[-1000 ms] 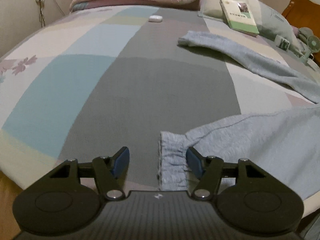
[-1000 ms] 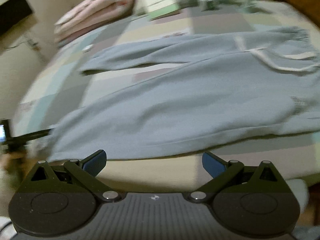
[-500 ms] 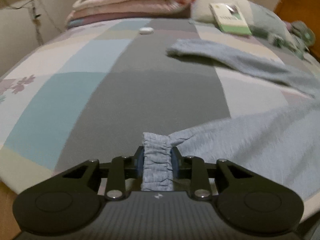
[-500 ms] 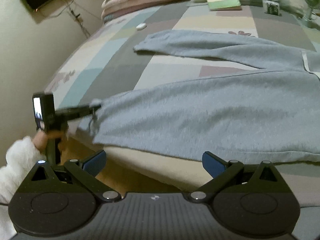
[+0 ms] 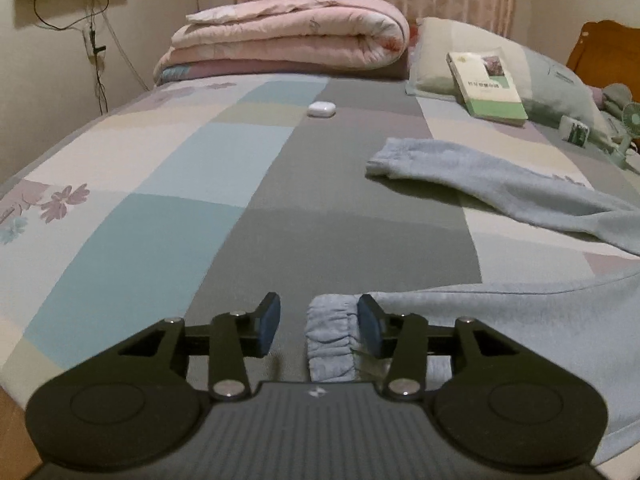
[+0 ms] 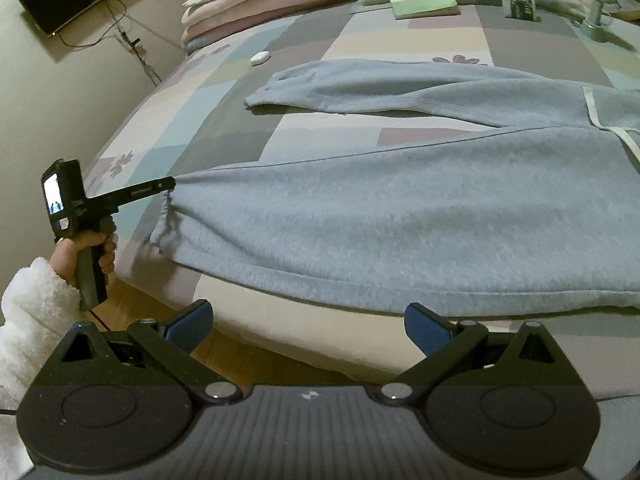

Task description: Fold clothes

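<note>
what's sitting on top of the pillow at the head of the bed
A green-and-white book lies on the pillow, overhanging its front edge. The pillow surface under the book is covered, so anything beneath it can't be seen.

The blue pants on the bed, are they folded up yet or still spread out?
Spread out. The sweatpants lie flat on the bed, both legs stretched apart, nothing doubled over.

Your bed's patchwork sheet of grey, blue and cream squares [image 5: 320, 216] fills the frame. On it lie pale blue fleece sweatpants [image 6: 400, 216] at right, a small white case [image 5: 321, 109] upper centre. A folded pink quilt [image 5: 288, 36] lies behind it; a green paperback book [image 5: 486, 82] rests on a pillow [image 5: 434, 60] upper right.
</note>
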`<state>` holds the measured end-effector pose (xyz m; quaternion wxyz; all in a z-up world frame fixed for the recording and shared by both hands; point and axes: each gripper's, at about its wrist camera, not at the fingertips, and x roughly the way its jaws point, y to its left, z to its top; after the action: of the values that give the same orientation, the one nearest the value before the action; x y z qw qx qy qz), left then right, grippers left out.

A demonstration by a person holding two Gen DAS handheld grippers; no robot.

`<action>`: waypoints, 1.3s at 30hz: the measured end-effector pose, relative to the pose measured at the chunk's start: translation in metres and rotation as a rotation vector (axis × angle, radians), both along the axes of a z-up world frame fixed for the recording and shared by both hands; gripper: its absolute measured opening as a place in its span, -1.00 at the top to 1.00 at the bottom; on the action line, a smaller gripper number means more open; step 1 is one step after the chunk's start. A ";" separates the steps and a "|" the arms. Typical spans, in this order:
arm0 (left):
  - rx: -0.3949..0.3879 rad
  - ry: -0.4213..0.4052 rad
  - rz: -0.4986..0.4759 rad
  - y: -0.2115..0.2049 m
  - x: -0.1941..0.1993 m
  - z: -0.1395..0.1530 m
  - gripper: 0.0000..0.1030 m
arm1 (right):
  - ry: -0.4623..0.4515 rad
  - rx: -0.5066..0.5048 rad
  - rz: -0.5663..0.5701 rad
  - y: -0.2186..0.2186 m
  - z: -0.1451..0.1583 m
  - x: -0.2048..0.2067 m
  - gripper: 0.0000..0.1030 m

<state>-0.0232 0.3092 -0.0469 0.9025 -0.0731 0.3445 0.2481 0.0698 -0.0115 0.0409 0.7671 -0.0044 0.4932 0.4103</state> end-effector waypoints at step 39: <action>-0.284 0.024 0.228 -0.004 -0.065 -0.011 0.22 | -0.049 0.062 -0.378 -0.126 -0.015 0.034 -1.00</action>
<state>-0.0885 0.3053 -0.0577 0.8450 -0.2352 0.3763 0.2984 0.1038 -0.1374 0.0259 0.8421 0.1020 0.4533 0.2739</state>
